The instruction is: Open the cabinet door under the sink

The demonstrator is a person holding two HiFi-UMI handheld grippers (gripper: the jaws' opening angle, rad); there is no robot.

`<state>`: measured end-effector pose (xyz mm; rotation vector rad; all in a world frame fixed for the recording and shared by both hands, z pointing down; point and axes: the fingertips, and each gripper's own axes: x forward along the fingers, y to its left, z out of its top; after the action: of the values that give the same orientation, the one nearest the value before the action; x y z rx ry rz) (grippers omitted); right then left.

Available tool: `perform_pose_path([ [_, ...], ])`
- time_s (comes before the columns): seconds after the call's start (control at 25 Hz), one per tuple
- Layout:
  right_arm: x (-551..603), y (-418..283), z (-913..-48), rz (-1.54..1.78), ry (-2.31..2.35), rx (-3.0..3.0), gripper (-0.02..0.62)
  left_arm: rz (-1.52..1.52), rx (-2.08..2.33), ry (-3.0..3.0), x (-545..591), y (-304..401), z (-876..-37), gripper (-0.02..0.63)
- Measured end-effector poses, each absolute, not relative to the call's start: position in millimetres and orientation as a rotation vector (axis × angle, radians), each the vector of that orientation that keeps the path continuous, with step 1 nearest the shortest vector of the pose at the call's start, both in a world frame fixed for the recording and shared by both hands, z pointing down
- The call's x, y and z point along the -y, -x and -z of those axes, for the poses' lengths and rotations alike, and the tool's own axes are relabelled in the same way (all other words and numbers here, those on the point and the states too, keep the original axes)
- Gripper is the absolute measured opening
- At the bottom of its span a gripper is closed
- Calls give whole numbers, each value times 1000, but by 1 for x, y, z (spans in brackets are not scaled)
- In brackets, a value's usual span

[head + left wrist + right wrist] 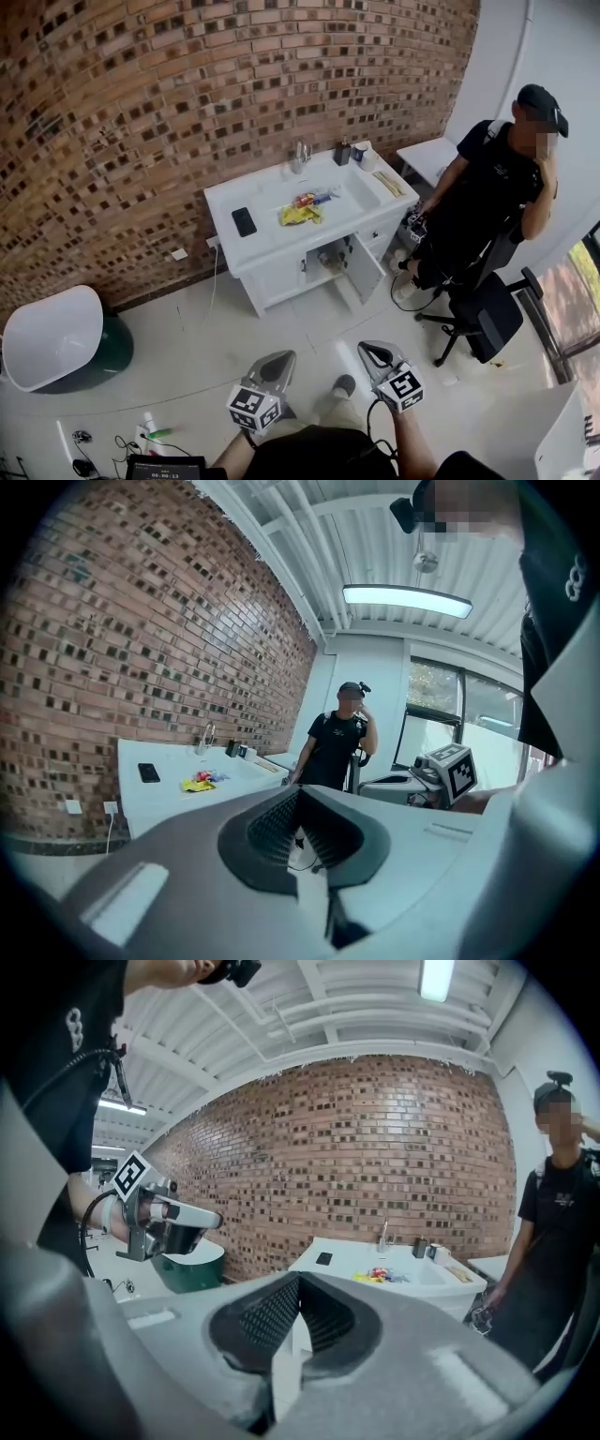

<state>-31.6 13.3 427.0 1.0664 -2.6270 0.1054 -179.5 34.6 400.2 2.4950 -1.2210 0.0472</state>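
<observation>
- Head view: the left gripper (pixel 277 367) and the right gripper (pixel 377 357) are held side by side. Each has its jaws pressed together with nothing between them.
- Well ahead of both pairs of fingertips, a white sink cabinet (pixel 281 253) stands against a brick wall (pixel 141 112). Its cabinet door (pixel 364 266) is swung outward at the right of a dark opening, more in line with the right gripper's fingers than the left's.
- On the cabinet top lie a phone (pixel 244 221) and, in the basin, a yellow packet (pixel 300 215). A faucet (pixel 300 153) stands on the side farthest from the fingertips.
- Beyond and to the right of the right gripper's fingers, a person (pixel 483 202) in dark clothes stands beside the cabinet, with an office chair (pixel 487 319) near them. Far to the left of the left gripper's fingers sits a white tub (pixel 52 336).
- Left gripper view: the jaws meet at their tips and hold nothing. The cabinet top with the phone lies beyond and to the left of the tips, the standing person almost straight past them, and the right gripper is off to the right. The gripper's body hides the cabinet front.
- Right gripper view: the jaws are closed and empty. The sink cabinet is ahead and right of the tips, and the left gripper is off to the left. The door cannot be made out.
</observation>
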Motion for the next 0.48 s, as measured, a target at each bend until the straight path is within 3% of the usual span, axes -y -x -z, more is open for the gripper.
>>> perform_pose_path([
  [0.48, -79, 58, -386, 2, -954, 2729, -8, -23, 1297, -2504, -95, 174, -378, 15],
])
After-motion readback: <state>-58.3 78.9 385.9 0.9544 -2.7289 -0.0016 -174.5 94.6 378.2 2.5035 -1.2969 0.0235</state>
